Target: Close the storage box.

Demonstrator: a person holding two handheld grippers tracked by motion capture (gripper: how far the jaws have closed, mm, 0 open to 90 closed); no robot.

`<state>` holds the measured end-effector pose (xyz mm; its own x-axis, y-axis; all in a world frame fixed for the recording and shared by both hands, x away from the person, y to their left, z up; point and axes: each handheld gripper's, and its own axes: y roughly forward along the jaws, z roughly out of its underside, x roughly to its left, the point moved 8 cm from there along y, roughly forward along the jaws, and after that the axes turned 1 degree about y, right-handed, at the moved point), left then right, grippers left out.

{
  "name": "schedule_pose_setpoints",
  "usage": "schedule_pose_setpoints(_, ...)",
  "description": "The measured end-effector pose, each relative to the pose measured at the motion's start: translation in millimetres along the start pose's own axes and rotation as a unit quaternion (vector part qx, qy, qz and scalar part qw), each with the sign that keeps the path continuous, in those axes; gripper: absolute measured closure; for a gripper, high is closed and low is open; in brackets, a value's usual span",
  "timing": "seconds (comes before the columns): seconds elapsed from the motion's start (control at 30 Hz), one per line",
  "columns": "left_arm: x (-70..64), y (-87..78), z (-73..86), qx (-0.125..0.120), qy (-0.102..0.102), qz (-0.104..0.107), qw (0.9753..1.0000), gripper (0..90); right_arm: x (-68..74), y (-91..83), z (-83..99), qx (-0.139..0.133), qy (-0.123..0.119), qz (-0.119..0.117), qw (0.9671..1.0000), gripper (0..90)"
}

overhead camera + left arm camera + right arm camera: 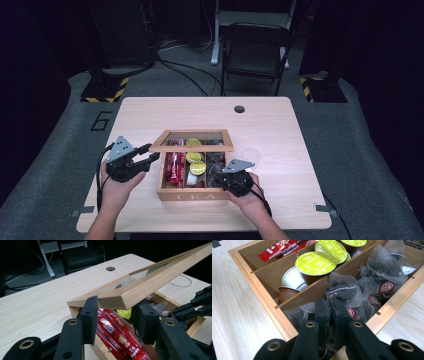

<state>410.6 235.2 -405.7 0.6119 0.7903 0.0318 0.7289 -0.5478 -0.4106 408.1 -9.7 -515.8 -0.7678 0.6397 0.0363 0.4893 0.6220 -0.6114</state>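
While clenched almost jaw to jaw: right tool (330, 307), pinching a clear pyramid-shaped tea bag of dark leaves (297, 313) at the near end of the right-hand compartment of the light wooden three-compartment box (272, 312). Probably the picking-out step, with the tea bag gripped but not yet lifted. Next, by this reading: lift straight up, slowly, clear of the divider and the neighbouring bags, without snagging their maroon tags.

Left tool (116, 307): jaws released and set apart, corner of the glass-paned wooden lid (155, 280) between them, raised at a slant above the box. Cannot tell whether resting on a jaw or merely framed. Best held up there during the lift.

Legible: "NESCAFE" in white on the red stick sachets (112, 330) in the left compartment; "TEA" on the box front in the high view. Print on the green foil-topped capsules (315, 263) and maroon tags too small to read. Box mid-front on the pale wooden surface (37, 307).
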Motion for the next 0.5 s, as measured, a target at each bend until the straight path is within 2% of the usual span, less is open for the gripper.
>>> schedule_pose_setpoints(0.13,0.0,0.0,-0.1,0.000,0.000,0.000,1.0000,57.1,1.2,-1.7,-1.7,-0.007,-0.001,-0.002,1.0000,89.0)
schedule_pose_setpoints(0.5,-0.2,0.0,0.1,0.000,0.000,-0.001,1.0000,57.1,1.0,-8.5,-8.7,-0.030,0.002,-0.001,0.9995,90.0)
